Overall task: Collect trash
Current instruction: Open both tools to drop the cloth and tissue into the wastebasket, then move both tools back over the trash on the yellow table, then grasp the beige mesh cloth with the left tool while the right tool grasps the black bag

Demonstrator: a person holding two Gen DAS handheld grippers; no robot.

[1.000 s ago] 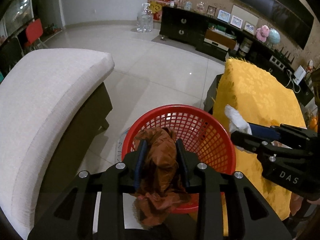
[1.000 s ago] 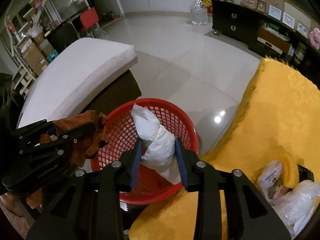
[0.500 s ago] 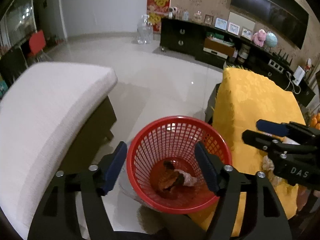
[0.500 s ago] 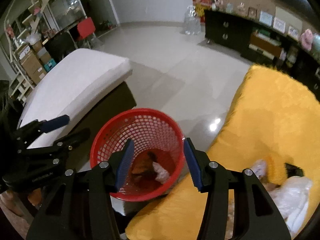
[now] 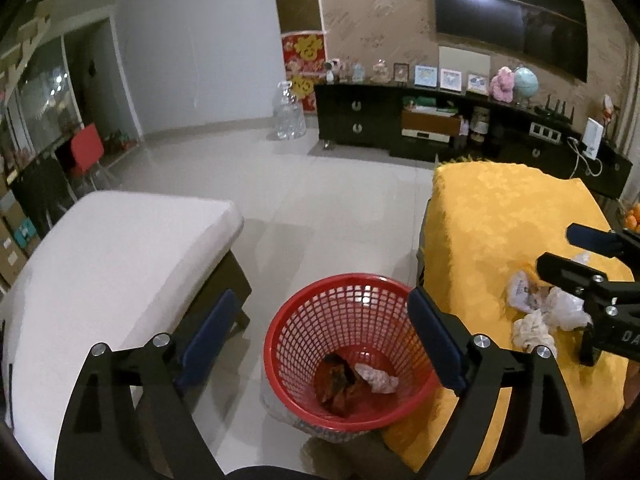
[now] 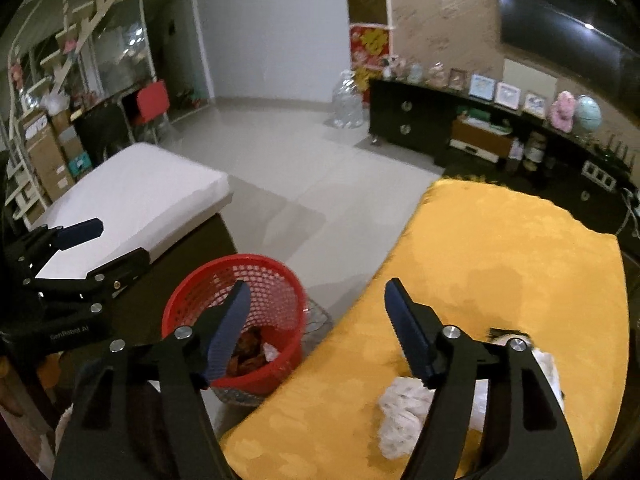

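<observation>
The red basket (image 5: 352, 356) stands on the floor against the yellow-covered bench (image 5: 500, 216), so trash drops straight in from the bench edge. A brown wrapper (image 5: 334, 380) and a white wad (image 5: 376, 376) already lie in its bottom. Both the left tongs (image 5: 320, 332) and the right tongs (image 6: 316, 320) have just been opening and are released, empty. More crumpled trash (image 5: 548, 312) waits on the bench beside the basket.

Pale glossy floor tiles (image 5: 328, 184) run to a white wall (image 5: 200, 40). A long black sideboard (image 5: 400, 120) with picture frames and a globe (image 5: 526, 82) stands beneath a dark wall-mounted television (image 5: 508, 24). A cream-cushioned bench (image 5: 108, 256) faces a yellow-draped table (image 5: 500, 208); a red chair (image 6: 152, 100) sits by glass doors.
</observation>
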